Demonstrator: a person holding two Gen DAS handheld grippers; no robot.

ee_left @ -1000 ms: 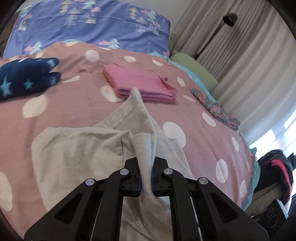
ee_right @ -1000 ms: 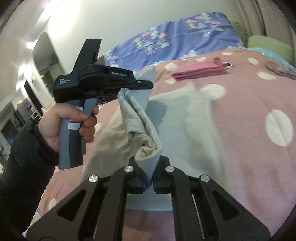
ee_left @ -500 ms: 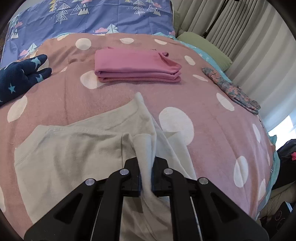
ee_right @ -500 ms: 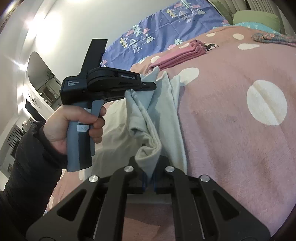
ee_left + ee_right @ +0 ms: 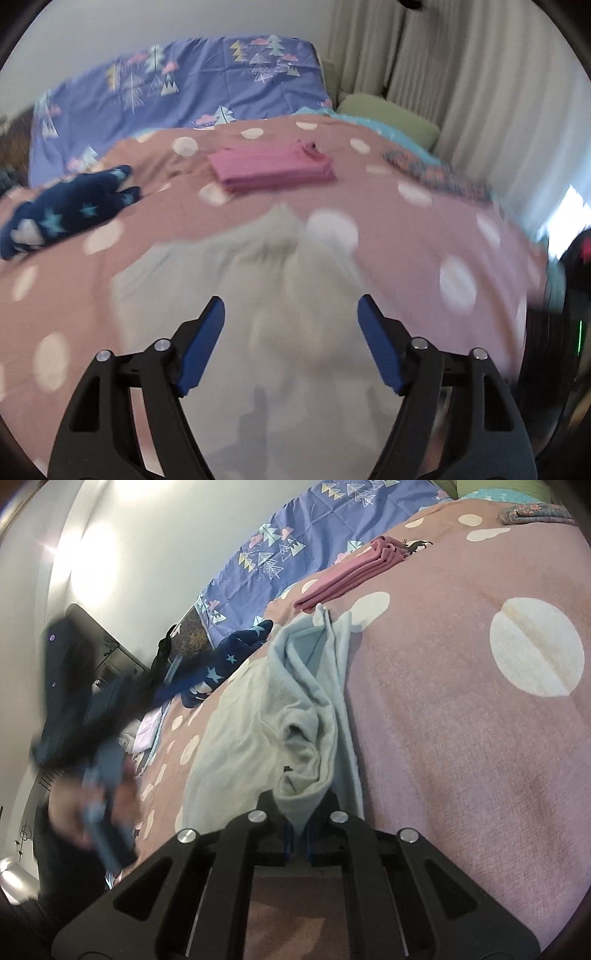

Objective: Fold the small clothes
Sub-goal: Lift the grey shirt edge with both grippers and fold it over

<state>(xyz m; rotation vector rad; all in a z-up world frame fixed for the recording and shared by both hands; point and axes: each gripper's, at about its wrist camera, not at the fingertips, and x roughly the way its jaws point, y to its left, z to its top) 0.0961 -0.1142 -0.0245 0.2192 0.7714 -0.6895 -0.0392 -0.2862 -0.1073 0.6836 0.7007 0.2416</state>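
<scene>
We find the left claw (image 5: 290, 325) spread wide and released above the grey garment (image 5: 258, 295) on the dotted blanket (image 5: 424, 229), right claw (image 5: 296, 836) clenched on a bunched edge of the garment directly ahead, folded pink clothes (image 5: 271, 170) well beyond, navy star cloth (image 5: 70, 210) far left.

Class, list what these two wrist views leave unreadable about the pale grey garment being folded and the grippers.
- Left wrist view: pale grey garment smeared by motion blur; folds unreadable.
- Right wrist view: left gripper blurred; jaw state unclear there.
- Right wrist view: right gripper hides the pinched hem.
- Right wrist view: small print on the folded pink cloth too small.
</scene>
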